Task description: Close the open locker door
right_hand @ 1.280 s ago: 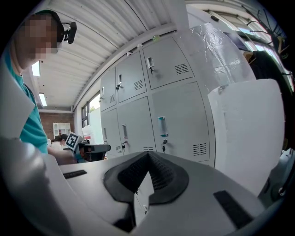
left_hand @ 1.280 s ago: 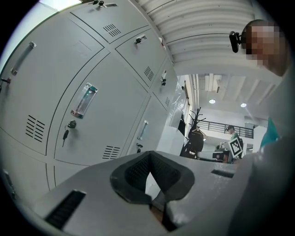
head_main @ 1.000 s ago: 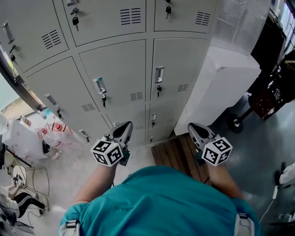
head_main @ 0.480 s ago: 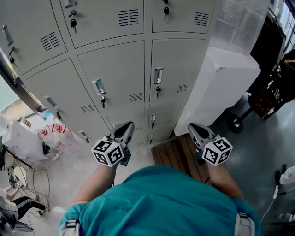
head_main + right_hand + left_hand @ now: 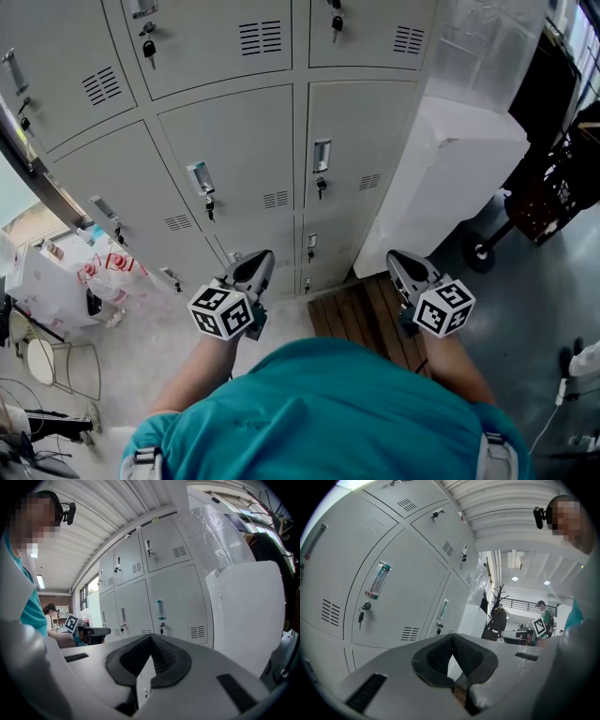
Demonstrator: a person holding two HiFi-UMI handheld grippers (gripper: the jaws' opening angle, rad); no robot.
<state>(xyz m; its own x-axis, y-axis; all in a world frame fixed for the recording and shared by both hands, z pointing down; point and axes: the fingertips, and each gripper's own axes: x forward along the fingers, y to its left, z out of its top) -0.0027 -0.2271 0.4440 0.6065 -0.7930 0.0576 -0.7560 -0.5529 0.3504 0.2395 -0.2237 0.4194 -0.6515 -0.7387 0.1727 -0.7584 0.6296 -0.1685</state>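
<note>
A bank of grey lockers [image 5: 234,141] fills the upper head view; every door I can see lies flush, each with a handle [image 5: 200,175] and a hanging key. No open door shows in any view. My left gripper [image 5: 256,258] is held level in front of the lowest row, shut and empty. My right gripper [image 5: 400,259] is beside it at the same height, also shut and empty. In the left gripper view the left gripper [image 5: 452,641] faces the locker fronts [image 5: 393,597] at a slant. The right gripper [image 5: 151,640] looks toward the locker doors [image 5: 173,602] and a white block.
A tall white wrapped block [image 5: 450,178] stands against the lockers' right end, on a wooden pallet [image 5: 366,314]. A black wheeled cart [image 5: 539,202] is at the far right. Bags [image 5: 56,281] and a wire stool [image 5: 52,361] lie at the left. A dark slanted bar [image 5: 28,159] crosses the left edge.
Both grippers keep their places. A person's legs at the bottom left have slid out of the head view.
</note>
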